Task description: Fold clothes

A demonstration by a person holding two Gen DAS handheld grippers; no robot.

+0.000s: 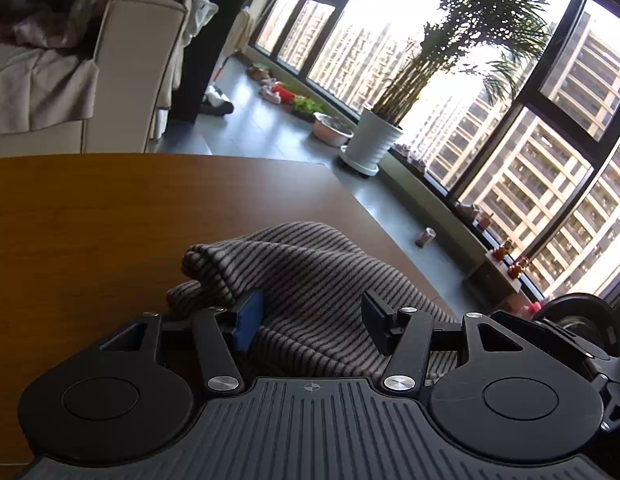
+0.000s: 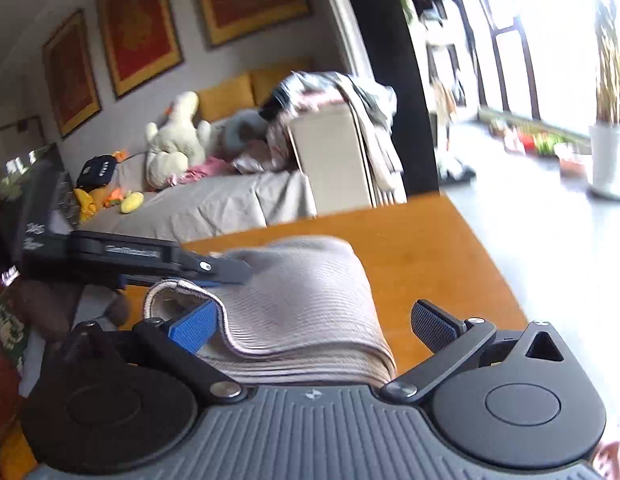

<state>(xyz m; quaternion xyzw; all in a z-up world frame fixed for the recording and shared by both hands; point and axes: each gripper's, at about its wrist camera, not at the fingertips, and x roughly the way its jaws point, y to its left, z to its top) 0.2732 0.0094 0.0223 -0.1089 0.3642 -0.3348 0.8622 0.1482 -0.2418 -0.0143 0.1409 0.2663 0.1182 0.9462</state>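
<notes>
Living-room table [image 1: 110, 208], striped garment [image 1: 310, 280] bunched at its 5 o'clock corner.
We held both tongs wide open, left gripper [image 1: 313, 320] and right gripper [image 2: 321, 328] straddling cloth, gripping nothing; we judged folding barely begun, flattening and all folds left.

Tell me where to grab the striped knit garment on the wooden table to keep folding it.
Grip the striped knit garment at its rolled near-left edge by the blue pad, coming low from the near side; that thick fold stands off the wooden table, so open left fingers can straddle it.
</notes>
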